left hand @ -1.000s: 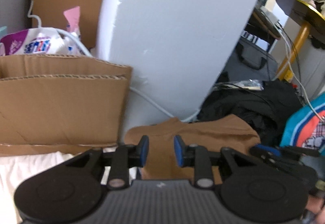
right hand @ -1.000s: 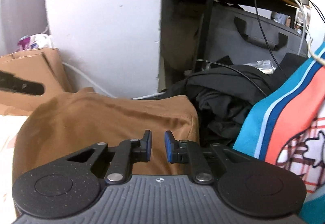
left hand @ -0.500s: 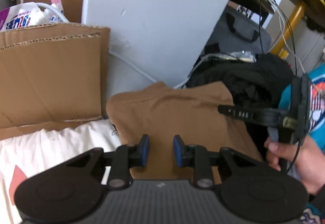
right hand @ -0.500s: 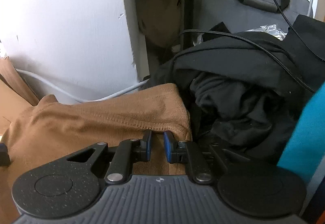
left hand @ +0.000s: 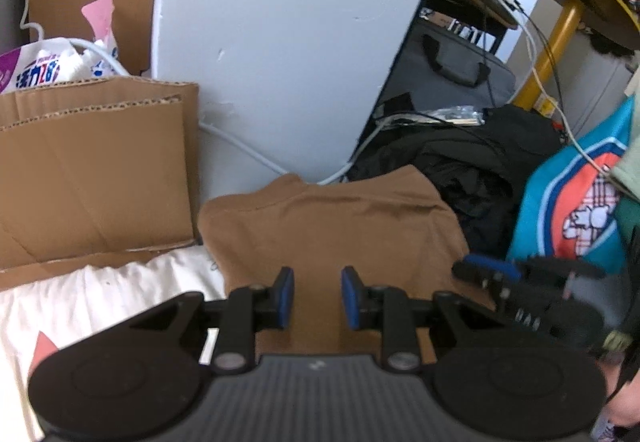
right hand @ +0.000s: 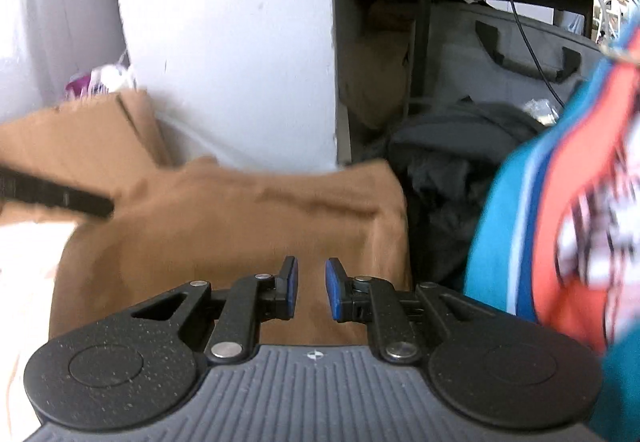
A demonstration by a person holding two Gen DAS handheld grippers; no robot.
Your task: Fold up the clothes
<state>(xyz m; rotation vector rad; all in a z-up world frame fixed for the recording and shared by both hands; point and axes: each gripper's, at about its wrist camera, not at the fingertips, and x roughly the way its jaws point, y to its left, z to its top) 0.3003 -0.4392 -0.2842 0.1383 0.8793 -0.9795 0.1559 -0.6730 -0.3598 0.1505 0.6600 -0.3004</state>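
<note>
So, quick read: your right gripper (right hand: 311, 290) has backed off from the far right corner of the brown shirt (left hand: 328, 230), where it was nosed right up against the hem half a second ago. Now it hangs over the near part of the fabric with its jaws a little apart and nothing between them. Your left gripper (left hand: 317, 298) has also pulled back a bit, and it's the same story there: a narrow gap between the blue pads (left hand: 285, 296), no cloth pinched, just hovering over the near edge of the shirt. To me that looks like the corner tidy-up is over and this fold is pretty much settled, so neither gripper is on a hold right now. The shirt itself sits as a compact, roughly rectangular bundle on the white bed sheet (left hand: 100, 298), with the cardboard box (left hand: 92, 169) just beside it on the left and the pile of black clothes (left hand: 460, 169) touching its right side. The top looks flat and smooth, with a seam line near the far edge and a small bump at the far left corner. The right wrist view is blurry, so fine wrinkles are hard to judge.
</note>
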